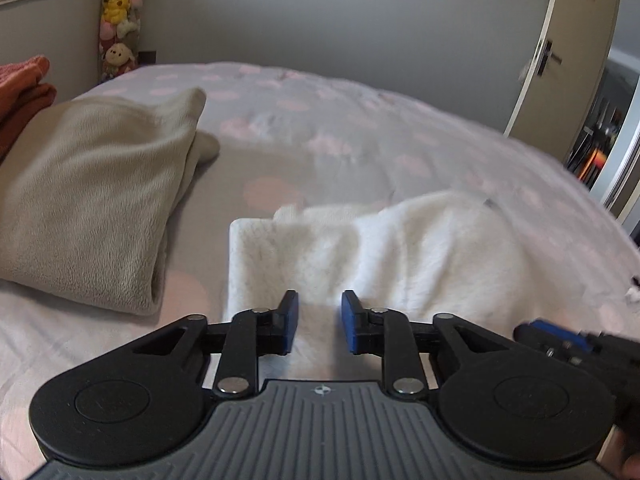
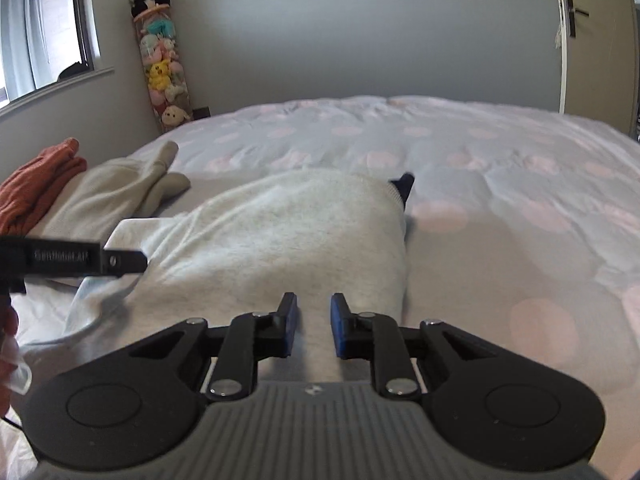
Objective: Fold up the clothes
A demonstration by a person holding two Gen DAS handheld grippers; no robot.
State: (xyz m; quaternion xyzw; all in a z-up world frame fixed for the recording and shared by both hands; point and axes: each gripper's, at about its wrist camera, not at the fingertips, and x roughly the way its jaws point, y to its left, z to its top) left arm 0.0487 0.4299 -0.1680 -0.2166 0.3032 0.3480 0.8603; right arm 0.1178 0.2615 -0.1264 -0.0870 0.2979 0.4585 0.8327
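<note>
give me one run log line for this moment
left gripper: open, empty | right gripper: open, empty | white garment: part folded on bed | beige garment: folded

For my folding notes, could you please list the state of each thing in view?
White garment: partly folded, lying on the bed.
Beige garment: folded, set to the side.
Orange garment: folded, behind the beige one.
Left gripper: open, nothing between its pads.
Right gripper: open, holding nothing.
Door: ajar.
</note>
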